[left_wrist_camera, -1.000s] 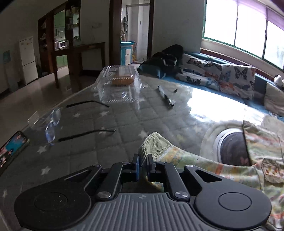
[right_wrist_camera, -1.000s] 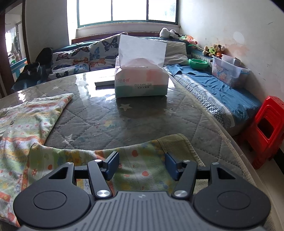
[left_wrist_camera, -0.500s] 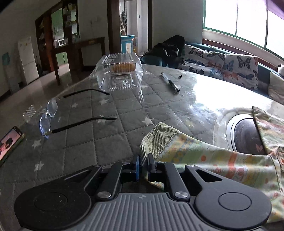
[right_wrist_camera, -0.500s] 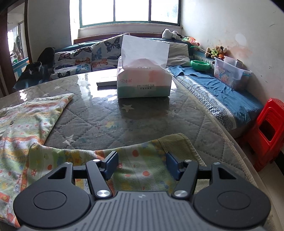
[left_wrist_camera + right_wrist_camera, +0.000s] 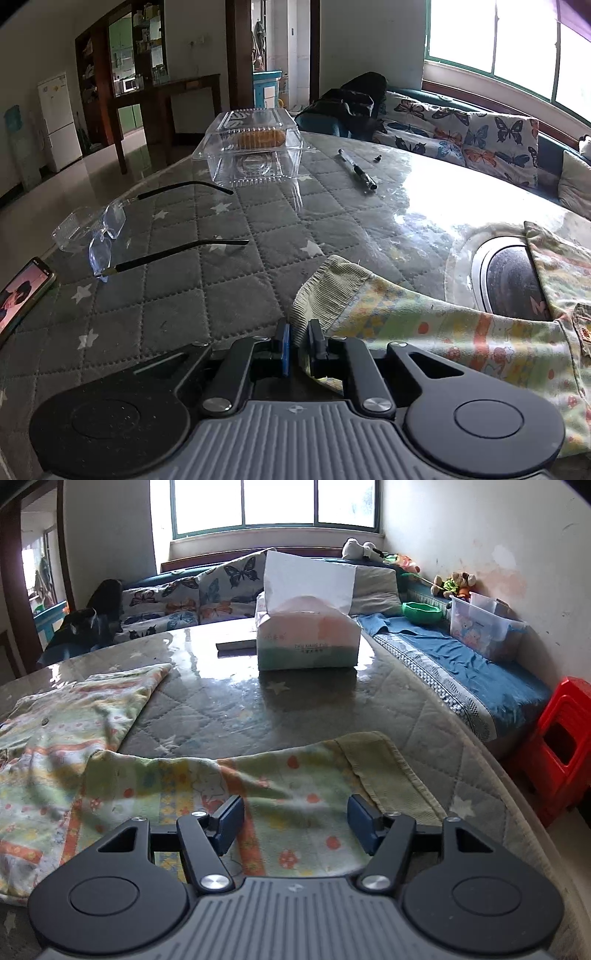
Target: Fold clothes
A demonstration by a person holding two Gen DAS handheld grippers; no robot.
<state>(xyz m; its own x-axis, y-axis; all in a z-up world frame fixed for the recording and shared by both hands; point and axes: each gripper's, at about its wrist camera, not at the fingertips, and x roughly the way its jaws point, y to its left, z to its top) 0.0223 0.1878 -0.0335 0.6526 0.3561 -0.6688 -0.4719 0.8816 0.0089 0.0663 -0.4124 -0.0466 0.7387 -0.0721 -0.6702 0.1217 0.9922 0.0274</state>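
Note:
A child's patterned garment (image 5: 436, 325) with green ribbed cuffs lies spread on the quilted table. In the left wrist view my left gripper (image 5: 298, 341) is shut on the edge of one ribbed cuff (image 5: 325, 288), low at the table surface. In the right wrist view the garment (image 5: 166, 786) stretches from the left to the other cuff (image 5: 384, 771). My right gripper (image 5: 297, 825) is open and hovers over that sleeve, fingers either side of the cloth, not gripping it.
Left wrist view: eyeglasses (image 5: 110, 236), a phone (image 5: 22, 295) at the table edge, a clear food box (image 5: 255, 147), a pen (image 5: 356, 171). Right wrist view: a tissue box (image 5: 308, 627) mid-table, a sofa behind, a red stool (image 5: 561, 742) right of the table.
The left gripper, still shut on the cuff, has dropped lower and the view has shifted slightly. The right gripper stays open and has edged slightly forward over the sleeve.

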